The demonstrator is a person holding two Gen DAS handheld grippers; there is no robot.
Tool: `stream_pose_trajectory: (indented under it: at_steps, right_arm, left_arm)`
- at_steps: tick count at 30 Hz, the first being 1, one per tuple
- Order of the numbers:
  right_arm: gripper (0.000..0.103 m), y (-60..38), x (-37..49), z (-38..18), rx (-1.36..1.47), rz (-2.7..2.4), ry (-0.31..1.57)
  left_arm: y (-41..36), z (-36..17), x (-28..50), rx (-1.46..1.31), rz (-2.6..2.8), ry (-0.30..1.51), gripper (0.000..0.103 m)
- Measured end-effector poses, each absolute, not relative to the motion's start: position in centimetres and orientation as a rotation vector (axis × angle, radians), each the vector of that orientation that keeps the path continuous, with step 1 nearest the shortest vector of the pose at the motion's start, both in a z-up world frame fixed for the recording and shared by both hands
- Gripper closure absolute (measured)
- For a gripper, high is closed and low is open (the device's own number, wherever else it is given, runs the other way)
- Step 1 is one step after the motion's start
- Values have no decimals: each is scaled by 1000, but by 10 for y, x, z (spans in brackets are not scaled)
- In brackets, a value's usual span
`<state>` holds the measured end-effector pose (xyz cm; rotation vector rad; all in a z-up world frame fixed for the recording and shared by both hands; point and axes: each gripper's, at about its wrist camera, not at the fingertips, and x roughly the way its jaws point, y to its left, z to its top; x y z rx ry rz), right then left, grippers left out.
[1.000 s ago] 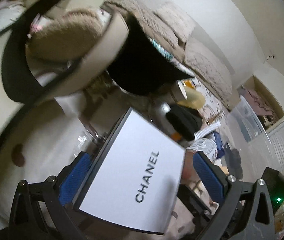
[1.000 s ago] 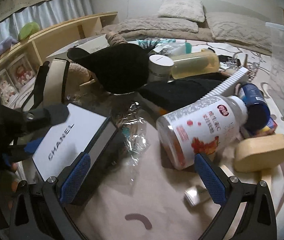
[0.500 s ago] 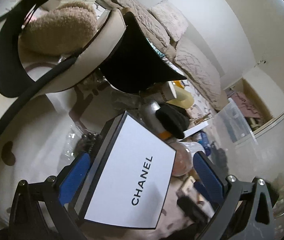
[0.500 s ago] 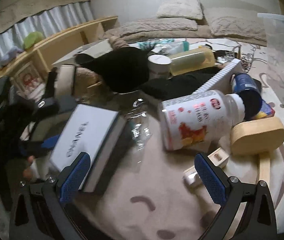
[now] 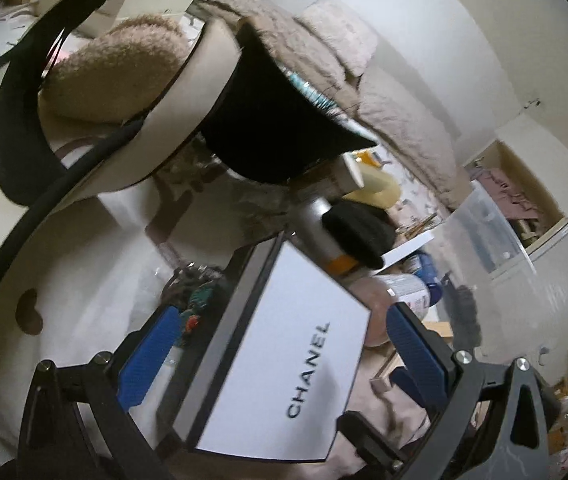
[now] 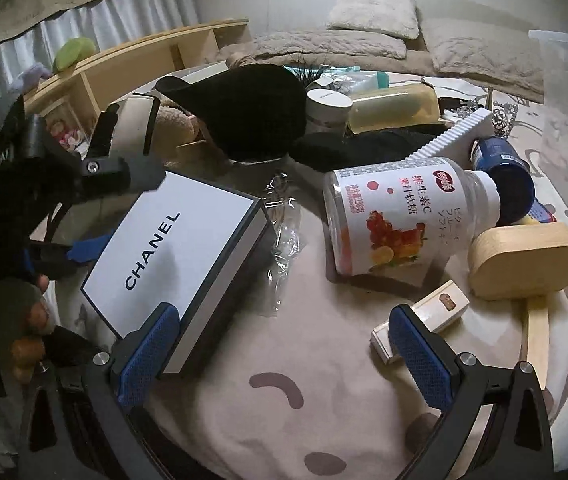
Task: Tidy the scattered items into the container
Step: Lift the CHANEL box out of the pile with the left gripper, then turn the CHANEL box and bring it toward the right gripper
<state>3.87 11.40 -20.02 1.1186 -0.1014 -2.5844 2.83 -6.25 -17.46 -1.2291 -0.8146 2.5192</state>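
Now the left gripper (image 5: 280, 356), fingers spread, straddles the white box (image 5: 284, 368); it should centre, then squeeze squarely. Right gripper (image 6: 284, 356) waits spread at six o'clock.

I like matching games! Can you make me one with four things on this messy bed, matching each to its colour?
Things:
1. flat CHANEL box lid
2. big floppy hat
3. oval wooden brush
4. small round-capped bottle

Colours:
a. dark blue
b. white
c. pale tan wood
d. black

Pairs: 1-b, 2-d, 3-c, 4-a
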Motion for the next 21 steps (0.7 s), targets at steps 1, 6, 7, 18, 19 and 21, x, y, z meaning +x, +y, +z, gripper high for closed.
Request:
stream_pose_trajectory:
  at_steps: [1, 6, 7, 18, 19, 21]
  right_arm:
    - [0, 114, 39, -200, 1119, -2586, -97]
    - [0, 117, 39, -201, 1122, -2592, -81]
    - [0, 118, 39, -201, 1123, -2594, -79]
    - [0, 126, 42, -202, 1143, -2622, -82]
    - [0, 127, 42, -203, 1148, -2626, -84]
    - [0, 130, 42, -204, 1164, -2637, -88]
  left_arm:
    - [-63, -177, 28, -1249, 2516, -815, 0]
    - [-62, -187, 25, -1347, 2459, -809, 0]
    - [-61, -188, 26, -1354, 2448, -804, 0]
    - [-60, -185, 35, -1336, 2374, -803, 0]
    - [-63, -183, 36, -1306, 2356, -832, 0]
    - [-68, -179, 40, -1242, 2315, -881, 0]
